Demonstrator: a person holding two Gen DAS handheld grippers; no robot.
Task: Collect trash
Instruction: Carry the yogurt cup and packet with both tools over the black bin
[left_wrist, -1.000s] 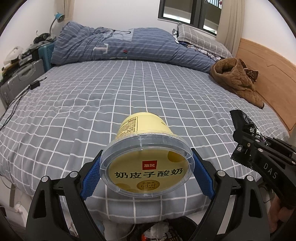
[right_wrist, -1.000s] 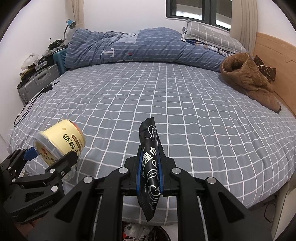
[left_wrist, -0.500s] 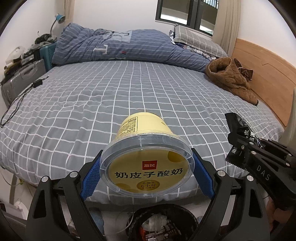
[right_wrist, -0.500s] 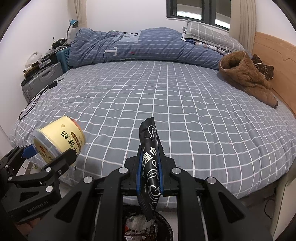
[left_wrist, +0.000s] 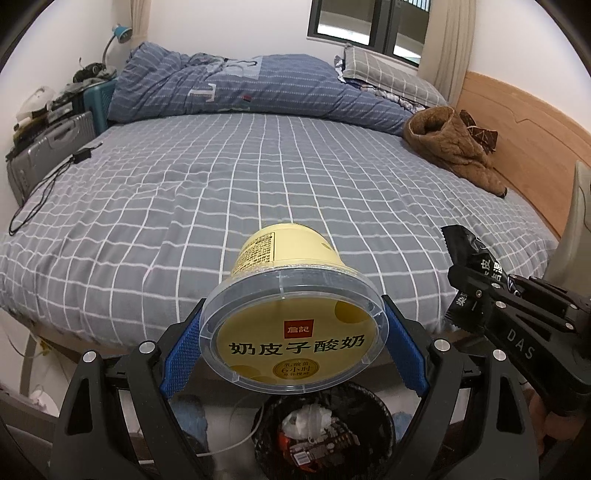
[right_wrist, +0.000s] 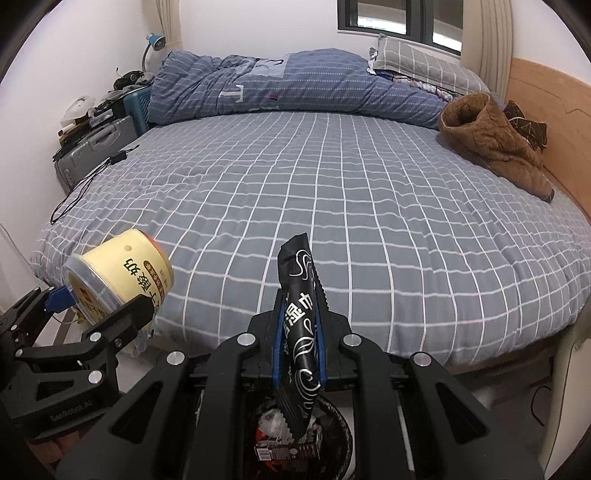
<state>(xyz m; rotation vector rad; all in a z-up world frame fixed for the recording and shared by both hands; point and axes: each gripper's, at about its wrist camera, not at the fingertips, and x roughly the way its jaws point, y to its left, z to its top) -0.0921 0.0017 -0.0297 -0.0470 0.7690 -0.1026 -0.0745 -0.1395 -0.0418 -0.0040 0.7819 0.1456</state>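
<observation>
My left gripper (left_wrist: 293, 334) is shut on a yellow yogurt cup (left_wrist: 291, 306) with a clear lid, its blue pads pressing both sides of the rim. The cup (right_wrist: 118, 280) also shows at the left of the right wrist view. My right gripper (right_wrist: 298, 332) is shut on a flat black snack wrapper (right_wrist: 300, 332) with white lettering, held upright. That wrapper (left_wrist: 471, 273) appears at the right of the left wrist view. A black trash bin (left_wrist: 328, 435) with rubbish inside sits on the floor right below both grippers; the wrapper's lower end hangs over the bin (right_wrist: 295, 439).
A bed with a grey checked sheet (right_wrist: 332, 206) fills the view ahead, its near edge just beyond the bin. A blue duvet (right_wrist: 280, 85), a brown coat (right_wrist: 495, 144) and a wooden headboard (right_wrist: 546, 107) lie farther back. Suitcases (right_wrist: 92, 147) and a cable stand at the left.
Both grippers have drawn back from the bed with their loads. The bed edge has receded and the trash bin has come into view below them.
</observation>
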